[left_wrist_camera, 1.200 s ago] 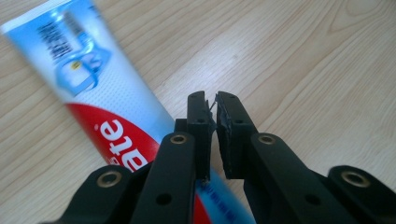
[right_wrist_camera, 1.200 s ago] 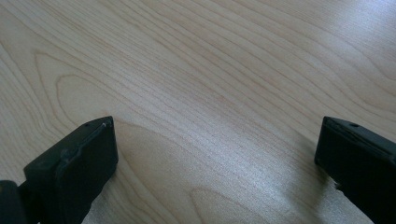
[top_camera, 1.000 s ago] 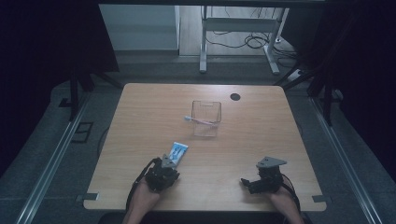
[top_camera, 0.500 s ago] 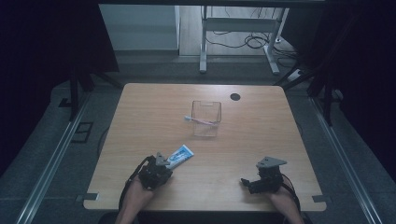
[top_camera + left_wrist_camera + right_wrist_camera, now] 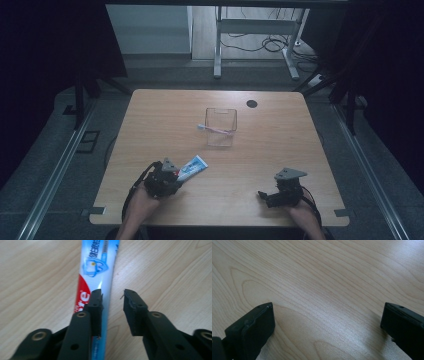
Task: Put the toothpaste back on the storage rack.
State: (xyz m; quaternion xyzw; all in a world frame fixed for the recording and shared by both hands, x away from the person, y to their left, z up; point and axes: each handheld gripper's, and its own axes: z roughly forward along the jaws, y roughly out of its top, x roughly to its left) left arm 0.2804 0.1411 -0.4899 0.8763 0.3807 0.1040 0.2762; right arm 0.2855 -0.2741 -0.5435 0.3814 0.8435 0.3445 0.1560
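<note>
A blue, white and red toothpaste tube [image 5: 193, 166] lies slanted on the wooden table [image 5: 165, 120], near its front left. My left gripper [image 5: 179, 175] sits at the tube's near end. In the left gripper view the tube [image 5: 96, 265] runs under the left finger [image 5: 96, 305], and bare wood shows between it and the other finger. These jaws have just been opening and the pads no longer press on the tube, so my left gripper [image 5: 112, 293] is open. My right gripper [image 5: 263, 196] rests low at the front right, and the right gripper view shows it [image 5: 327, 312] wide open over bare wood.
A clear square container [image 5: 221, 131] stands at the table's middle with a pink and white toothbrush [image 5: 214, 129] lying across its rim. A dark round hole [image 5: 251, 104] marks the far right of the table. A metal desk frame [image 5: 250, 30] stands on the floor beyond.
The toothpaste tube has swung from pointing away to slanting right. My left hand drew slightly back and its jaws came apart off the tube. The right gripper kept still.
</note>
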